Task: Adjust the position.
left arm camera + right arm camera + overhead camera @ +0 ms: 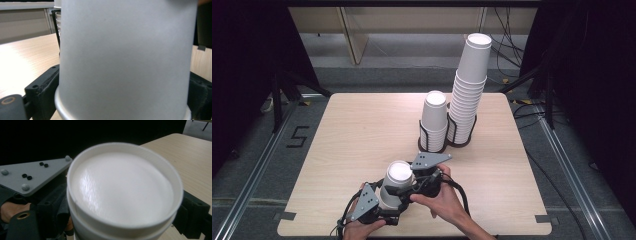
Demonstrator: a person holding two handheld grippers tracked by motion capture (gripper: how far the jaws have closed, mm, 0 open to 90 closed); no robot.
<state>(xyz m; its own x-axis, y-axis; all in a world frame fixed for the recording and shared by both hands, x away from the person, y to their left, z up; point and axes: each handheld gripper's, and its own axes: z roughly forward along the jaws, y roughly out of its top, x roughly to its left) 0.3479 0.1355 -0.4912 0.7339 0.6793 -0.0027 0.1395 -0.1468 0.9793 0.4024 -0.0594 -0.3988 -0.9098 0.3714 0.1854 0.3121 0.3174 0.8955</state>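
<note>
— While my left gripper (384, 202) clamps the lower white paper cup (125, 62) near its rolled rim, what matters most?

— Holding it steady at the near edge of the pale wooden table (362, 135), without crushing it. My right gripper (424, 182) clasps the upper white nested cup (122, 192); I'd pull straight up.

— Your hands?

— Both low, wrists angled inward, facing each other across the upside-down cups.

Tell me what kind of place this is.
Probably a lab or recording room: a bare wooden table on a grey floor, dark curtains on both sides, loose cables behind, and paper cup stacks in black holders.
</note>
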